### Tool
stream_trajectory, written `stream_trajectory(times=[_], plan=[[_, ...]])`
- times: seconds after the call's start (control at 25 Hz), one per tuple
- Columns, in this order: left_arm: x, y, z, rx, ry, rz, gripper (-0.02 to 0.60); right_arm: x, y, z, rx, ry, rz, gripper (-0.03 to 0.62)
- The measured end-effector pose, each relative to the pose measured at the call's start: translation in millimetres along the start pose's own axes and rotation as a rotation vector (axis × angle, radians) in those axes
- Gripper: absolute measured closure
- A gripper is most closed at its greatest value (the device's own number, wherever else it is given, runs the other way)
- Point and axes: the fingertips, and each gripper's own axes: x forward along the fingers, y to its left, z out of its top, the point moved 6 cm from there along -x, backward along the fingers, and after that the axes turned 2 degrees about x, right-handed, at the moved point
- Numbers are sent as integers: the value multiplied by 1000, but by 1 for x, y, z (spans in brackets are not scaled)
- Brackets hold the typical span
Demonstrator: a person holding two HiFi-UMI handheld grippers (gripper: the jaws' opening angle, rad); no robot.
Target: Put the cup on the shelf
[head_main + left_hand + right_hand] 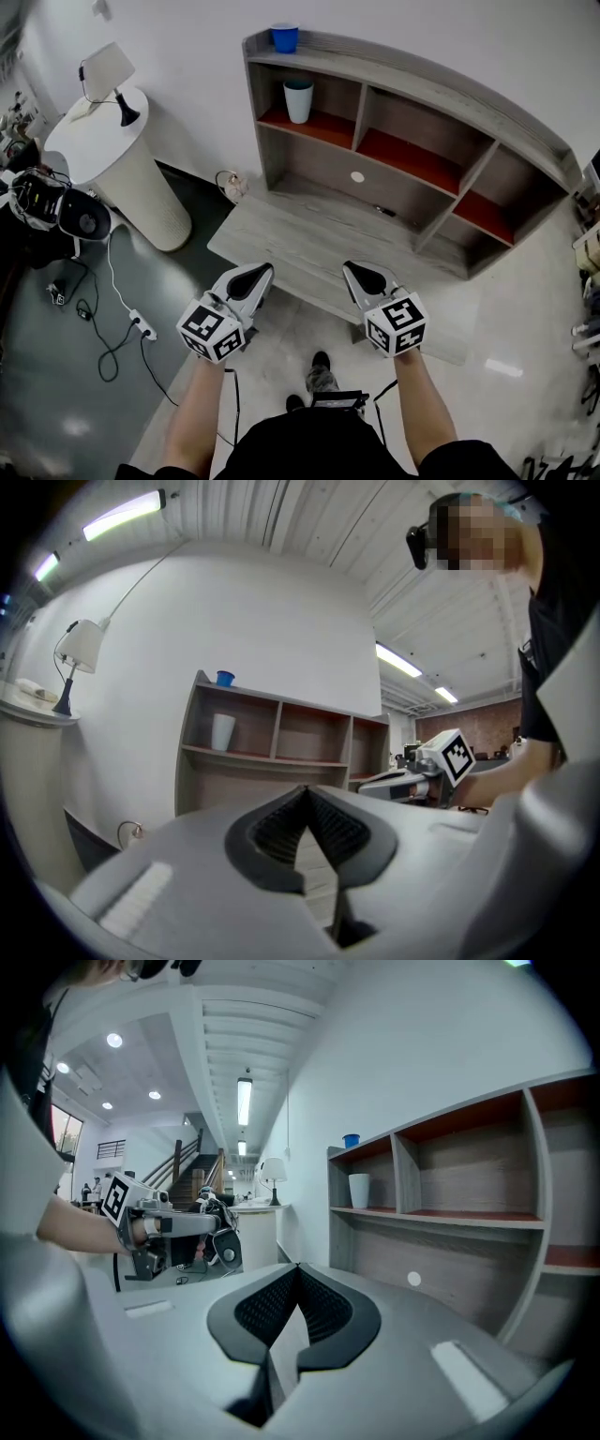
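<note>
A blue cup stands on top of the grey shelf unit, at its left end. A white cup stands upright in the upper left compartment on a red board. Both grippers hover side by side in front of the unit's low platform, well short of the cups. My left gripper is shut with nothing in it, and so is my right gripper. In the left gripper view the blue cup and the white cup appear far ahead. The right gripper view has the two cups to its right.
A white round pedestal with a desk lamp stands left of the shelf. A power strip and cables lie on the dark floor at left, beside black equipment. The person's feet are on the pale floor.
</note>
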Motion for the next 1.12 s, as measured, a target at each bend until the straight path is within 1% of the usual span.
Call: stream_trajectory(times=[0.28, 0.48, 0.8, 1.12], plan=[[-45, -35, -21, -35, 6, -12, 583, -42, 52, -18, 12, 19, -11, 583], [-55, -56, -26, -47, 3, -29, 583, -65, 68, -22, 7, 31, -31, 583], [-40, -72, -29, -52, 4, -43, 583, -81, 56, -17, -10, 27, -48, 583], [-5, -87, -22, -45, -1, -52, 583, -91, 25, -9, -9, 16, -52, 583]])
